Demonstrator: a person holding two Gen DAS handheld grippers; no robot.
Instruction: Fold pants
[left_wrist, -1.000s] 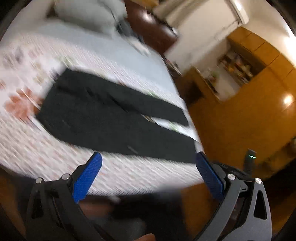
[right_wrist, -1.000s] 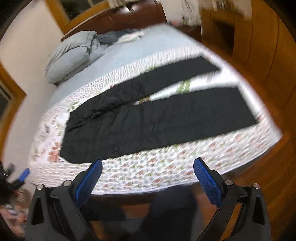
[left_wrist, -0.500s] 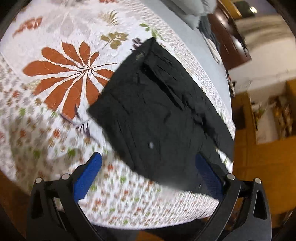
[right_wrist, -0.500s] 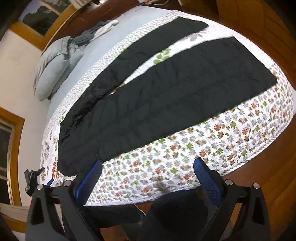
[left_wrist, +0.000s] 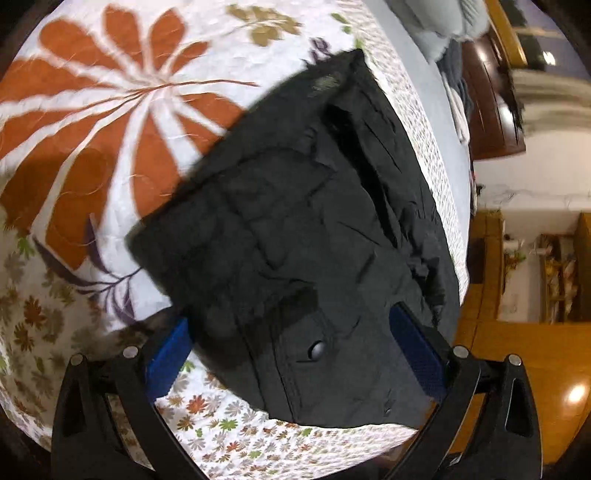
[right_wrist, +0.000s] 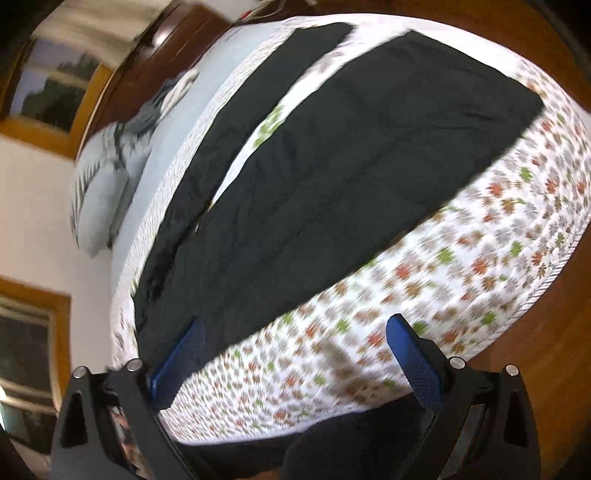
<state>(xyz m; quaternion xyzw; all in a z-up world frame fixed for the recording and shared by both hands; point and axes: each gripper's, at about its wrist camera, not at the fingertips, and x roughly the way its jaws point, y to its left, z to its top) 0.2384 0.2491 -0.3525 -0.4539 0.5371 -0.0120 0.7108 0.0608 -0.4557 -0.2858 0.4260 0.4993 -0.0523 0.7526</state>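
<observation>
Flat on the bed lie the black pants, both grippers spread wide above them.

Their two legs run apart across the floral quilt, toward its far edge, while the waist end, with a small round button near the front, fills the left wrist view. The left gripper hovers over the waist, its blue pads set wide apart, holding nothing. The right gripper hangs over the near side of the quilt, equally spread and empty, its left pad by the pants' edge. A grey pillow lies at the head of the bed.
</observation>
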